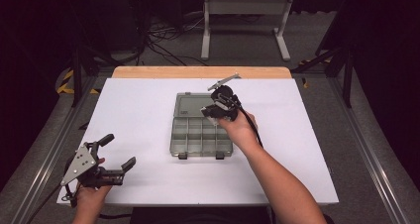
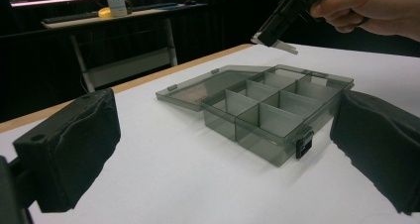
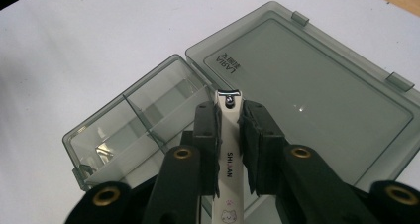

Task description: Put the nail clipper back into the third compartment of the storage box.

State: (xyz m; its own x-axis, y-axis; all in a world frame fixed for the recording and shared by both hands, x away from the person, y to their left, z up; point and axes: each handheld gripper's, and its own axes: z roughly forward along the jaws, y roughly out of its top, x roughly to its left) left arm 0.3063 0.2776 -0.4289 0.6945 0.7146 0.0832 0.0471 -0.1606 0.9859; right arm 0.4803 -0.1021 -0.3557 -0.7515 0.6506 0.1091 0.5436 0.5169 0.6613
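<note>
Over the back edge of the compartment box (image 1: 202, 130) mid-tabletop, the right gripper (image 3: 229, 135) clamps a nail clipper (image 3: 229, 149); lower it squarely into one compartment before releasing, while the left gripper (image 1: 119, 152) waits wide open.

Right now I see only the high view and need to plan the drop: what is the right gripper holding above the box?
Observer: A white nail clipper, clamped between the pads of the right gripper, metal tip forward.
Operator: Where does its tip point?
Observer: In the right gripper view it sits about over the hinge line, between the open lid and the compartments.
Operator: Anything inside those compartments?
Observer: From the left gripper view, the ones visible through the clear walls of the box look empty.
</note>
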